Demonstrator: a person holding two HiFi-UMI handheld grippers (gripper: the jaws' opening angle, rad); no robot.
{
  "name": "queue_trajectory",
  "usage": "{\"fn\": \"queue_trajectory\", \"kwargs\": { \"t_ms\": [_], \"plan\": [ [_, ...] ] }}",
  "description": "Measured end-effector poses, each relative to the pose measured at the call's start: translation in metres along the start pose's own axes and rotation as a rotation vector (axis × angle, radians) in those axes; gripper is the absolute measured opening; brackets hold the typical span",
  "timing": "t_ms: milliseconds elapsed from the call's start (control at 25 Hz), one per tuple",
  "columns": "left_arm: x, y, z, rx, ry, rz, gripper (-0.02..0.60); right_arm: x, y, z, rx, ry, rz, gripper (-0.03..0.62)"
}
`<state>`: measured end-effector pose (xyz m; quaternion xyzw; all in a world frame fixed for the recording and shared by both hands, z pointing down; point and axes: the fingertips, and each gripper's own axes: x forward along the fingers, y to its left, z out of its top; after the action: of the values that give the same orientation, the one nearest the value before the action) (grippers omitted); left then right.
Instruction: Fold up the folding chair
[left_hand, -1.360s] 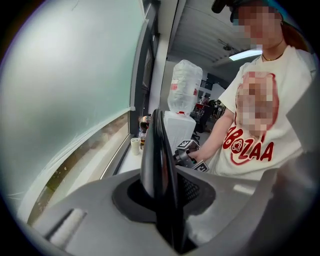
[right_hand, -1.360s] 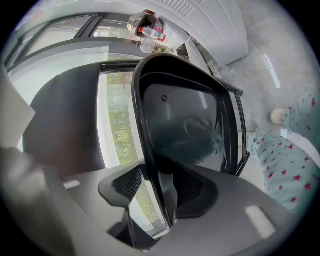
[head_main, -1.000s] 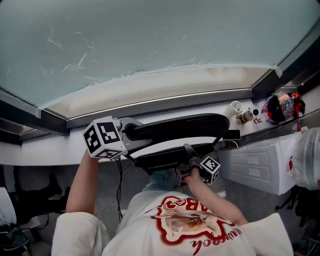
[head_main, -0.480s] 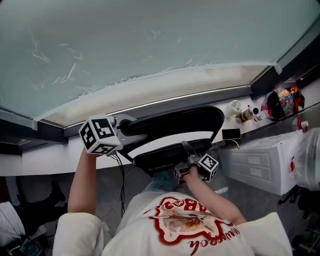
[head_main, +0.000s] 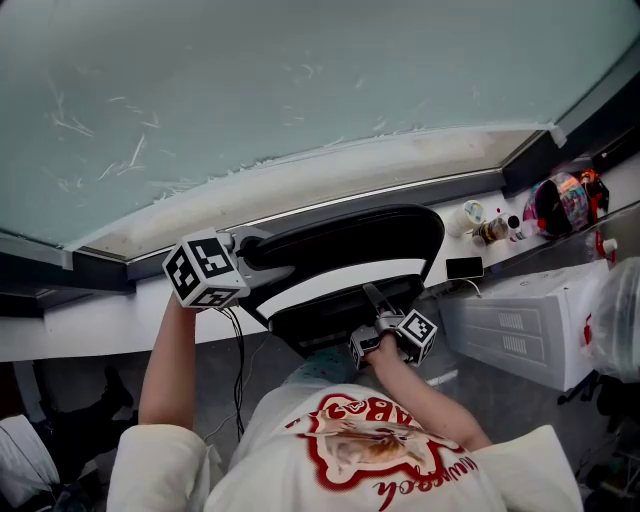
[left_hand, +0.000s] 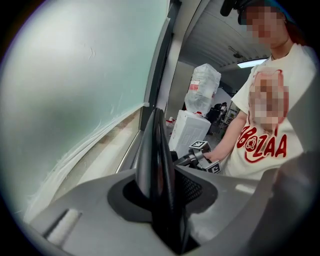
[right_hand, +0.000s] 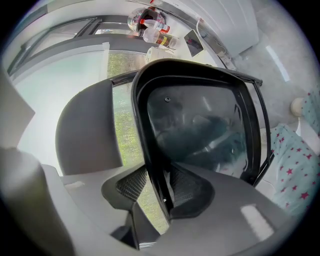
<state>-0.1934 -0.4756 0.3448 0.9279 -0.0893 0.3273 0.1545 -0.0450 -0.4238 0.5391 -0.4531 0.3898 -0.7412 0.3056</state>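
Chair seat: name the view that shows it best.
Right gripper view: the seat fills the frame, rim and glossy panel both plain. The head view shows only a foreshortened dark strip of it; in the left gripper view the edge-on backrest hides it.

light: bright daylight via window (head_main: 300, 80) | edges: fisheye vignette | foreground: soft

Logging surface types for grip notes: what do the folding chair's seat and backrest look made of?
The seat: likely hard moulded plastic, black and glossy; its panel mirrors blurred shapes. The backrest: probably the same plastic, black and smooth, with a sheen along its curved edge.
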Motion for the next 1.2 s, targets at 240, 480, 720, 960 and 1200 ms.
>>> {"fn": "queue_trajectory", "kwargs": {
  "t_ms": [240, 480, 720, 960, 1200],
  "plan": [
    [0.007, 0.025, -0.01, -0.071, 0.013, -0.017, 0.121, 0.015, 0.005, -0.007, -0.075, 0.062, 0.047, 0.091],
    [0.014, 0.04, -0.014, -0.078, 0.018, -0.027, 0.126, 0.025, 0.004, -0.003, -0.07, 0.06, 0.046, 0.094],
    [0.01, 0.031, -0.016, -0.132, 0.022, -0.068, 0.107, 0.02, -0.001, -0.008, -0.101, 0.059, -0.002, 0.07],
    [-0.002, -0.011, -0.021, -0.236, 0.034, -0.123, 0.075, -0.004, -0.01, -0.02, -0.161, 0.092, -0.104, 0.064],
    [0.0, -0.028, -0.003, -0.251, 0.052, -0.114, 0.072, -0.015, -0.001, -0.011, -0.095, 0.046, -0.091, 0.074]
  ]
}}
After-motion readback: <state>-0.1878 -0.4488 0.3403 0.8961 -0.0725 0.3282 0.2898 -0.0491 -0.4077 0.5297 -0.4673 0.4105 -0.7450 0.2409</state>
